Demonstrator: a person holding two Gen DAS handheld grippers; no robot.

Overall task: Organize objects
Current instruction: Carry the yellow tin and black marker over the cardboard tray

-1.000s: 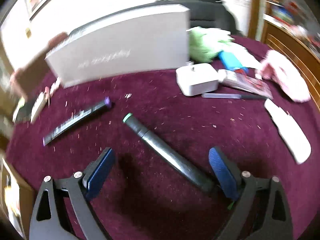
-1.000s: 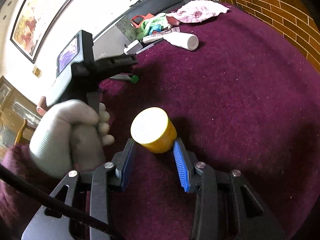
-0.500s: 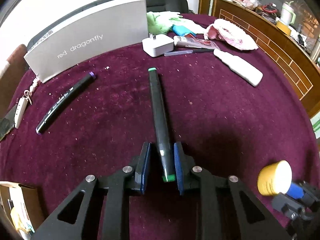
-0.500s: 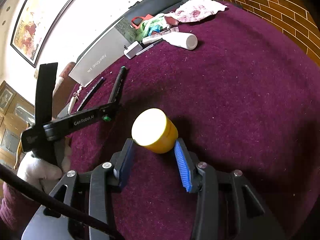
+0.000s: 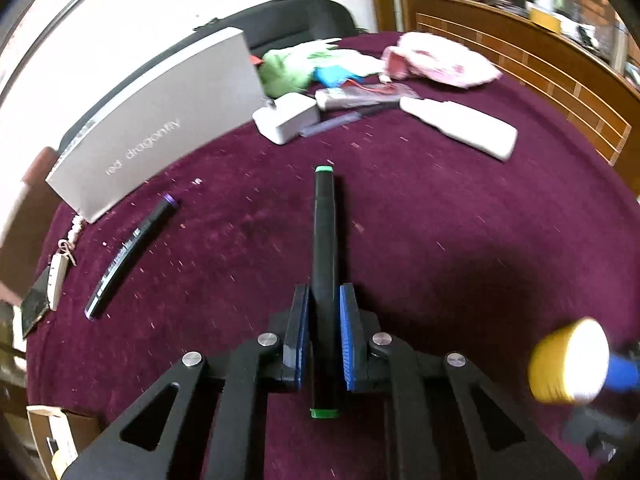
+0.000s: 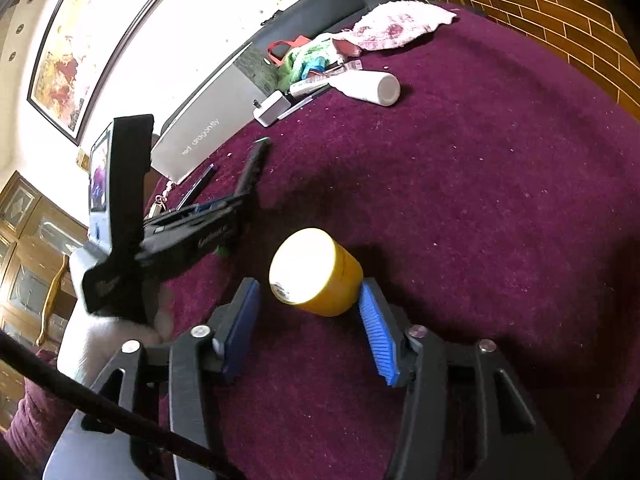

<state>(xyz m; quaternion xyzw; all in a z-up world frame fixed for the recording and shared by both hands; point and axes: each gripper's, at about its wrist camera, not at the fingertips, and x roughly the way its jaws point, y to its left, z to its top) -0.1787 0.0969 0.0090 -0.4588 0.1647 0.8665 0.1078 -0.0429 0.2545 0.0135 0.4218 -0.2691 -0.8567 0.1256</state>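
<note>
On the maroon tabletop (image 5: 460,240), left wrist view: grey box (image 5: 160,128) lettered "red dragonfly". Left gripper (image 5: 324,338) clamped on a black marker with green caps (image 5: 325,240), pads pressing its barrel. A second marker, purple-capped (image 5: 132,256), lies to the left, print unreadable; white charger (image 5: 286,118) beyond.

Right wrist view: right gripper (image 6: 308,328), jaws just opening, stands apart from the yellow jar (image 6: 316,272) between them, right pad just beside its wall. Only this view shows the framed painting (image 6: 100,32) and the gloved hand (image 6: 104,340); lettering on the left gripper's arm too blurred to read
</note>
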